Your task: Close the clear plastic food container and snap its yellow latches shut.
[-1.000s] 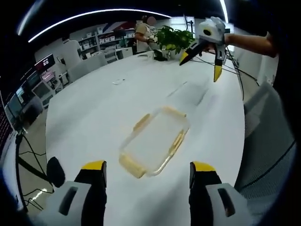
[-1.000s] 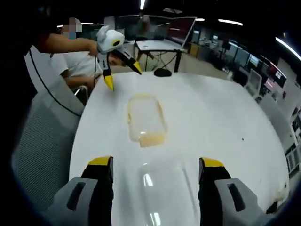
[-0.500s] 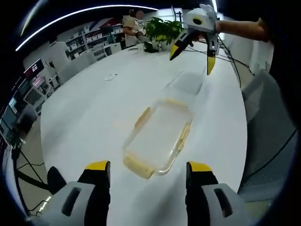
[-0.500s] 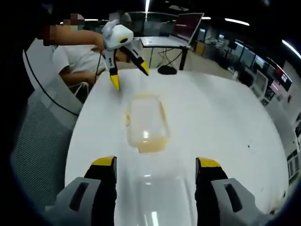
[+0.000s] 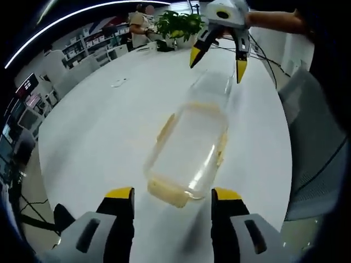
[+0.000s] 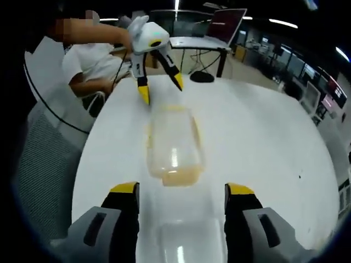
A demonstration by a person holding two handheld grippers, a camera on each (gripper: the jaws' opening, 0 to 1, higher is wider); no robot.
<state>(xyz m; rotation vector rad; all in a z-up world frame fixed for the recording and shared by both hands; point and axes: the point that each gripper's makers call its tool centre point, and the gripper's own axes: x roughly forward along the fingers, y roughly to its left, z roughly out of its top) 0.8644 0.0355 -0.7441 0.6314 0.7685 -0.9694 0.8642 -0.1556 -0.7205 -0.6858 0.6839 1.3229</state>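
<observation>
Clear plastic container (image 5: pixel 189 147) with yellow latches (image 5: pixel 166 192) is lying flat on the white table (image 5: pixel 98 126), between both tools. Its clear lid (image 6: pixel 188 244) is resting apart, just beyond the right gripper's (image 6: pixel 180 192) jaws. Left gripper (image 5: pixel 173 195) is hovering near one short end, jaws spread, holding nothing. Right gripper is hovering beyond the opposite end, jaws likewise splayed and empty. Potted plant (image 5: pixel 178 24) is sitting at the table's far end.

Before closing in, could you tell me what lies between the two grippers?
In the left gripper view, the clear plastic container with yellow latches lies on the white table between left gripper and right gripper.
</observation>
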